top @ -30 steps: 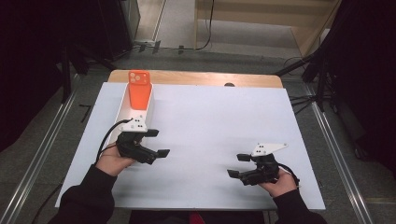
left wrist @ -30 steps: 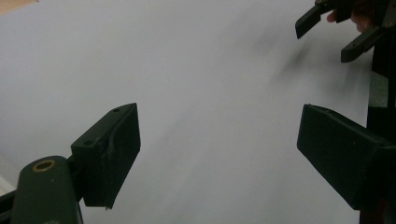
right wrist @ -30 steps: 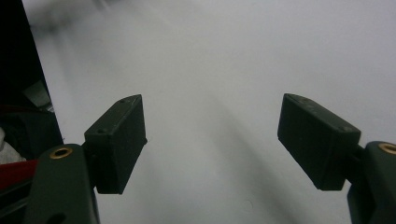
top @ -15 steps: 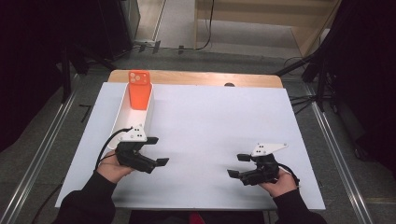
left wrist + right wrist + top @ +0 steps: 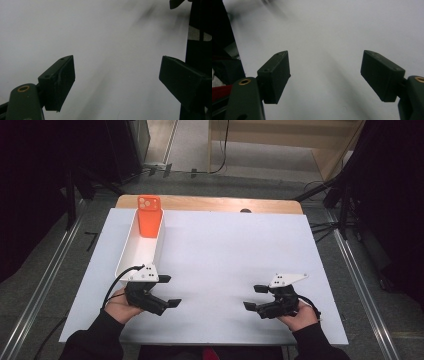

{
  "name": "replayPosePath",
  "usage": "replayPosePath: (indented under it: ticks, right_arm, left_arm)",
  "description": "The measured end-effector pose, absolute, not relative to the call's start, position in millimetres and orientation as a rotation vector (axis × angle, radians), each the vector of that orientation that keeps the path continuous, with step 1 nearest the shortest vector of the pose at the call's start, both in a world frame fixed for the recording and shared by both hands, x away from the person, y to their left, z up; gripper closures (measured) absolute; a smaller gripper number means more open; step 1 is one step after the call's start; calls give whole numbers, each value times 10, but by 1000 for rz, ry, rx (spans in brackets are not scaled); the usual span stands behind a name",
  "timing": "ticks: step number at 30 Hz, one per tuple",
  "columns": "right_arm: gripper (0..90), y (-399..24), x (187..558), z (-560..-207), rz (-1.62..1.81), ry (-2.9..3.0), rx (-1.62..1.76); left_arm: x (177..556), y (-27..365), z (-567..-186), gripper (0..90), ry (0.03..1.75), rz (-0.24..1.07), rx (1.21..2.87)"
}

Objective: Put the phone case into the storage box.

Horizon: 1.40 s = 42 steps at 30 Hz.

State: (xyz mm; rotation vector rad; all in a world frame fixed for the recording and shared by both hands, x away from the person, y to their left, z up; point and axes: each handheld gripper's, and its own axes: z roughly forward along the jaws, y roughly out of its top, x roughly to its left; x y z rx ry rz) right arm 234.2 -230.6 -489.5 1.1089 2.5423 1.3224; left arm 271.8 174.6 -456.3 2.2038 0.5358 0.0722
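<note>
Orange phone (image 5: 149,215) half hidden in the white bin (image 5: 131,255). My left gripper (image 5: 167,291) and right gripper (image 5: 254,297): fingers wide apart, empty, over the white surface (image 5: 225,250).

The person is wearing black long sleeves (image 5: 92,340) reaching to both wrists. Each hand is gripping a black two-jaw tool, the left gripper (image 5: 169,291) and right gripper (image 5: 254,297), each topped by a pale three-cornered plate and trailing a black cable. Their blocky jaws are showing small screw holes, with brass-ringed pivots behind.
</note>
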Motion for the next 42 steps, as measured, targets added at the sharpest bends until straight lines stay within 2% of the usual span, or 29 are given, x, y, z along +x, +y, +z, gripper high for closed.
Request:
replayPosePath:
  ticks: [20, 42]
  right_arm:
    - [223, -2298, 2343, -4899, 1321, 2544, 1110]
    - [223, -2293, 2342, -4900, 1319, 2546, 1105]
  left_arm:
    - [2550, 1759, -4635, 135, 480, 65, 2246]
    - [2569, 1781, -4692, 135, 493, 44, 2269]
